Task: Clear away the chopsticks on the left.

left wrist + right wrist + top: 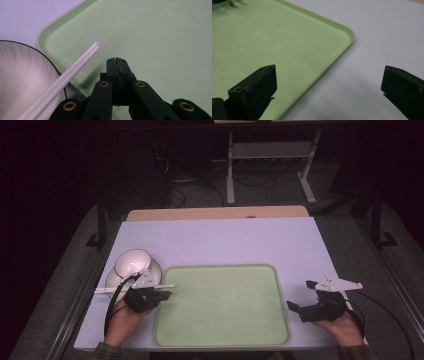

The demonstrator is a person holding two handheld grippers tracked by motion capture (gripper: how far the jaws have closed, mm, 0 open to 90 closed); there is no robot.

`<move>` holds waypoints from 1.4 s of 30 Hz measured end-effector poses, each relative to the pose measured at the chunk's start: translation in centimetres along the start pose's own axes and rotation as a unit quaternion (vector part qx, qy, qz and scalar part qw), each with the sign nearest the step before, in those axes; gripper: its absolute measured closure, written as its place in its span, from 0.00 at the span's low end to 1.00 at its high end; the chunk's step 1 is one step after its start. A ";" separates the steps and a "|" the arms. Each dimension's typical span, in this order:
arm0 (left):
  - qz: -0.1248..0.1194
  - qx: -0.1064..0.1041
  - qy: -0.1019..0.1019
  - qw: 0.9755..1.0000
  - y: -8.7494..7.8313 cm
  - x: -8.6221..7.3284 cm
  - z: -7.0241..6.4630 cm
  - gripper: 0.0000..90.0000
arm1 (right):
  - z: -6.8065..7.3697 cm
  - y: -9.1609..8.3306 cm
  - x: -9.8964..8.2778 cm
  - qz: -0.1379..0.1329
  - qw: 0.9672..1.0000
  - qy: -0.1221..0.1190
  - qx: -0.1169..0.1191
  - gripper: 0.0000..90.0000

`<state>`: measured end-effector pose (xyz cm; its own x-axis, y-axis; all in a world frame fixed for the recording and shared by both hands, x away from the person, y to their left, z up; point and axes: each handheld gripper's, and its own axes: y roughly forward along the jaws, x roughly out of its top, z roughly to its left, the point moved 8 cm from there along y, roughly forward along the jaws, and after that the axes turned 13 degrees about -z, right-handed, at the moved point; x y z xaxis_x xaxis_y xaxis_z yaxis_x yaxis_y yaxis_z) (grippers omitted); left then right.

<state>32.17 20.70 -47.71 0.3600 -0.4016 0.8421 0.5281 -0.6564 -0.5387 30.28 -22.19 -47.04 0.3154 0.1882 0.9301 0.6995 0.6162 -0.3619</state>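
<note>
A pale green tray (pixel 220 266) lies at the middle of the table. To its left stands a white plate (pixel 111 282) with a white bowl (pixel 132 262) tilted on it. A pair of white chopsticks (pixel 135 288) rests across the plate, tips over the tray's left rim. My left gripper (pixel 164 294) hovers beside them over that rim, shut with nothing between its jaws; in the left gripper view (pixel 117 60) the chopsticks (pixel 72 70) lie just left of it, untouched. My right gripper (pixel 301 295) stands open at the tray's right edge (pixel 328 85), empty.
The tray's inside (pixel 162 37) is bare. The plate's dark rim (pixel 53 68) sits close against the tray's corner. Light table surface (pixel 387 30) stretches beyond the tray's right corner (pixel 350 35). A wooden strip (pixel 215 213) borders the table's far edge.
</note>
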 end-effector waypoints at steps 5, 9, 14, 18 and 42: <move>0.007 0.004 -0.004 1.000 0.3 -0.2 0.3 1.00 | -0.1 0.0 -0.2 0.002 1.000 0.001 -0.001 0.00; 0.010 0.011 -0.009 1.000 0.7 -0.2 0.8 1.00 | -0.2 0.0 -0.2 0.002 1.000 -0.002 -0.003 0.00; 0.013 0.015 -0.012 1.000 0.9 -0.1 1.1 1.00 | -0.2 0.0 -0.3 0.004 1.000 -0.003 -0.006 0.00; 0.012 0.020 -0.015 1.000 1.4 0.3 1.4 1.00 | -0.2 0.1 -0.4 0.007 1.000 -0.006 -0.005 0.00; 0.026 0.038 -0.021 0.999 3.1 0.8 2.3 1.00 | -0.3 0.0 -0.4 0.004 1.000 -0.003 -0.007 0.00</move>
<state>35.88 19.85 -48.71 0.4192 -0.4063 0.8119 0.5633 -0.5849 -0.5836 30.37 -22.54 -47.43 0.3174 0.1969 0.9276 0.7063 0.6037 -0.3698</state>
